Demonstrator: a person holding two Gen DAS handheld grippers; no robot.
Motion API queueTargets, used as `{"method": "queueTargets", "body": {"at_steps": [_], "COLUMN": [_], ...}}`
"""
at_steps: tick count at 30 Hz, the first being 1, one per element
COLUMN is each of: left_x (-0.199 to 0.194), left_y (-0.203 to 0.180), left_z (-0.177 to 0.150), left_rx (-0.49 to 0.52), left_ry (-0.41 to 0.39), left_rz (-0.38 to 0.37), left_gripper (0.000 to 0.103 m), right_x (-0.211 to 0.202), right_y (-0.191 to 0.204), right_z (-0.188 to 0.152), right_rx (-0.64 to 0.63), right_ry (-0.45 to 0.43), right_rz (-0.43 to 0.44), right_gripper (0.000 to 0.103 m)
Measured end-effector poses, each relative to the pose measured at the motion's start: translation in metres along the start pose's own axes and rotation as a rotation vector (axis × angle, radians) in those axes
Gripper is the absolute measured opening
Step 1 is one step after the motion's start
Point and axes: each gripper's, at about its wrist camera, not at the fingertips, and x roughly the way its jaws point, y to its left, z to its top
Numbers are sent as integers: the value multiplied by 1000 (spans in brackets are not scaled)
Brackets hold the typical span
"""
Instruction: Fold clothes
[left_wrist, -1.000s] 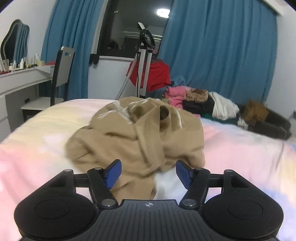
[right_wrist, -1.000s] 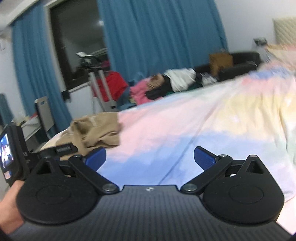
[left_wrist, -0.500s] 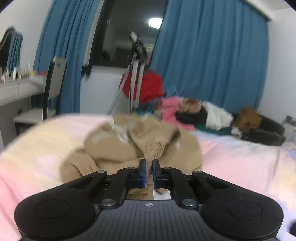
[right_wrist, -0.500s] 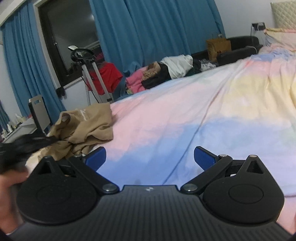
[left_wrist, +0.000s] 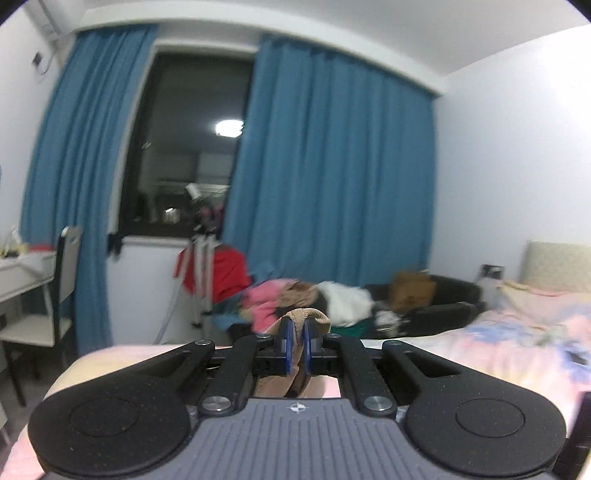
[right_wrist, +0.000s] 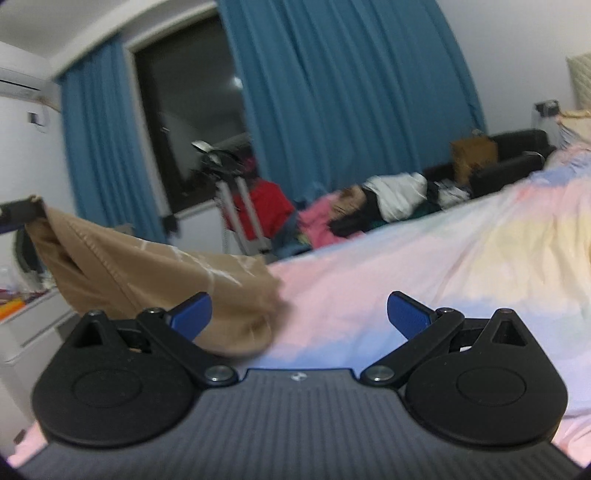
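A tan garment (right_wrist: 155, 273) hangs stretched from the upper left down onto the pastel bedspread (right_wrist: 424, 266). My left gripper (left_wrist: 296, 341) is shut on a fold of this tan garment (left_wrist: 306, 316), lifted well above the bed; most of the cloth is hidden below it. In the right wrist view the left gripper's tip (right_wrist: 18, 214) shows at the far left, holding the cloth's top edge. My right gripper (right_wrist: 299, 314) is open and empty, low over the bed, beside the garment's lower end.
A pile of clothes (left_wrist: 314, 299) lies past the bed's far edge, with a tripod (left_wrist: 201, 280) and a red garment (left_wrist: 225, 273) by the window. A chair (left_wrist: 55, 288) and a white desk (left_wrist: 22, 273) stand at left. A dark sofa (right_wrist: 509, 158) is at the right.
My left gripper closed on the tan garment and lifted it off the bed, tilting upward. My right gripper stayed open and moved closer to the hanging cloth.
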Motion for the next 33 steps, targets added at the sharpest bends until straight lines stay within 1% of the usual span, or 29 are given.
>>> {"method": "queueTargets", "body": {"at_steps": [2, 5, 8, 10, 12, 14, 16, 18, 20, 22, 25, 29, 31, 33], "left_x": [-24, -52, -63, -63, -61, -55, -44, -32, -19, -9, 2, 9, 12, 17], "left_y": [-7, -9, -9, -6, -1, 7, 18, 32, 45, 58, 70, 69, 70, 70], "left_z": [4, 3, -7, -17, -27, -39, -49, -57, -66, -72, -78, -87, -92, -96], "left_rx": [-10, -36, -41, -39, -47, -70, -87, -95, -101, -125, -121, -84, -73, -69], "left_ry": [-19, -43, -40, -33, -22, -5, 16, 42, 75, 107, 129, 155, 177, 195], "left_rz": [-23, -52, -53, -48, -47, -53, -53, -40, -21, -8, -14, -14, 3, 24], "left_gripper": [6, 6, 7, 7, 7, 7, 7, 7, 8, 8, 8, 8, 8, 8], "right_x": [-13, -27, -35, -36, -29, -17, -1, 14, 29, 39, 36, 32, 35, 33], "right_y": [6, 22, 46, 62, 73, 76, 78, 82, 83, 84, 94, 108, 106, 97], "right_z": [2, 0, -6, -14, -22, -27, -32, -40, -49, -57, -61, -67, -69, -68], "right_rx": [-9, -44, -114, -153, -162, -147, -151, -190, -208, -197, -234, -284, -313, -304], "right_ry": [-12, 0, 23, 50, 95, 136, 172, 231, 290, 338, 312, 277, 292, 313], "right_rz": [53, 160, 278, 317, 312, 304, 272, 227, 215, 233, 215, 189, 106, 25], "right_gripper": [103, 103, 103, 103, 103, 103, 103, 103, 103, 103, 103, 103, 103, 103]}}
